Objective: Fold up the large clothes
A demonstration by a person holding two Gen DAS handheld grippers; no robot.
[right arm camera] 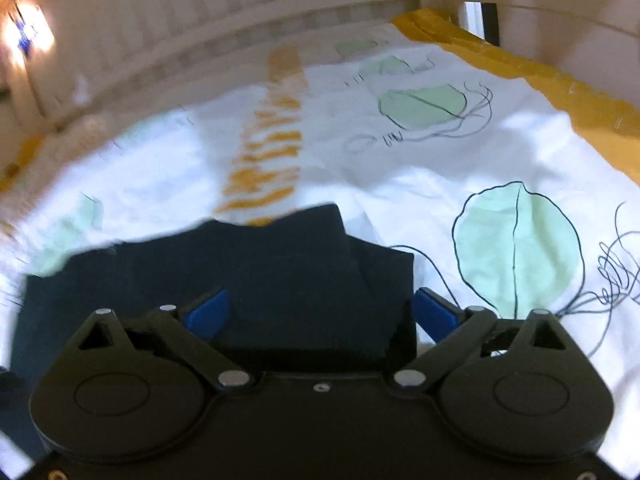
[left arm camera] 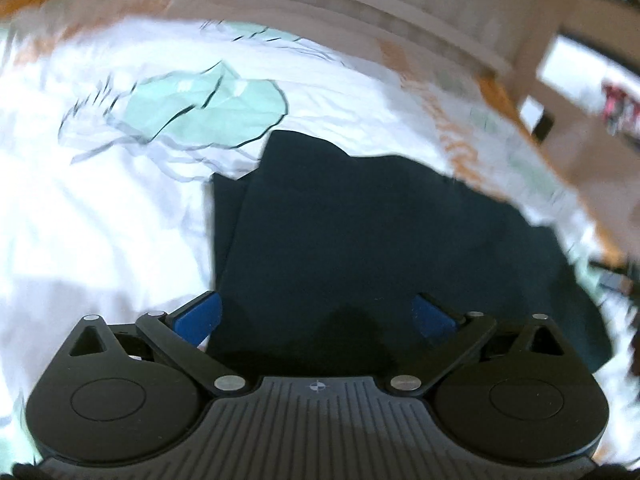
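Observation:
A dark navy garment [left arm camera: 360, 240] lies partly folded on a white bedspread [left arm camera: 100, 220], with overlapping layers showing at its far edge. My left gripper [left arm camera: 316, 316] is open with its blue pads [left arm camera: 200, 318] spread wide, just above the garment's near left side. In the right wrist view the same garment [right arm camera: 260, 276] lies folded in layers. My right gripper [right arm camera: 320, 314] is open, its blue pads [right arm camera: 434, 314] straddling the garment's near right corner. Neither gripper holds cloth.
The bedspread [right arm camera: 400, 208] has mint-green leaf shapes [right arm camera: 516, 248], black line drawings and a mustard striped band [right arm camera: 268, 168]. A mustard border [right arm camera: 580, 100] runs along the right edge. A pale wooden slatted bed frame [right arm camera: 240, 20] stands at the far side.

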